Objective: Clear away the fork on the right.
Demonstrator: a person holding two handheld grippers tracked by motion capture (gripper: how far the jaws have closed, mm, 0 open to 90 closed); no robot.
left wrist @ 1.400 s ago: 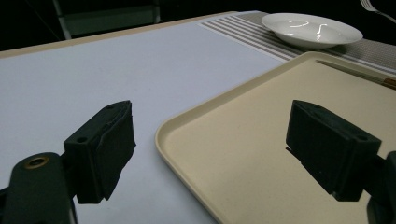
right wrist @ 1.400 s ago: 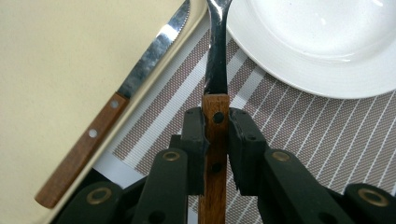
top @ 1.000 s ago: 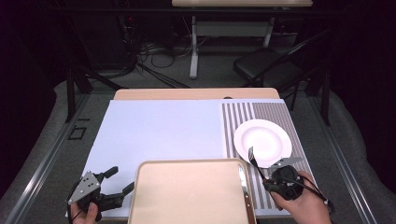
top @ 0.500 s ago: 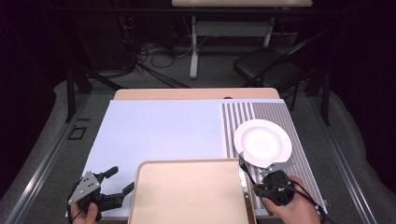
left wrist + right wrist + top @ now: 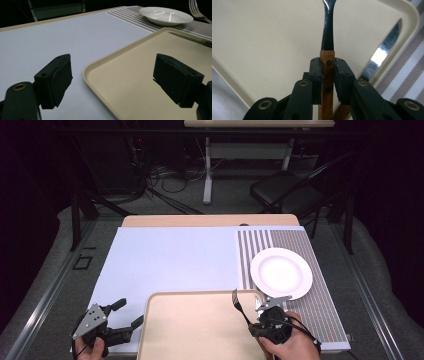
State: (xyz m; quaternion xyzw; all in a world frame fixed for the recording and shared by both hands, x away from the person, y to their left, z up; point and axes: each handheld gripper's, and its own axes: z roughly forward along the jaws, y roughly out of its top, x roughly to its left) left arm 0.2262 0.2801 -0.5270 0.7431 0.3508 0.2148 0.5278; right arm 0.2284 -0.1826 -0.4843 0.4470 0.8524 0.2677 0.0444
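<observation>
- My right gripper [image 5: 328,72] has its jaws pinching the wooden handle of a fork [image 5: 239,307], tines raised over the near right part of the tray [image 5: 190,330].
- I judge this a carrying step; next I must pick a spot and lower the fork flat.
- A knife [image 5: 382,53] lies along the tray's right rim.
- The plate [image 5: 281,272] sits far right on the striped mat.
- My left gripper [image 5: 122,317] rests near left, jaws spread, beside the tray.
</observation>
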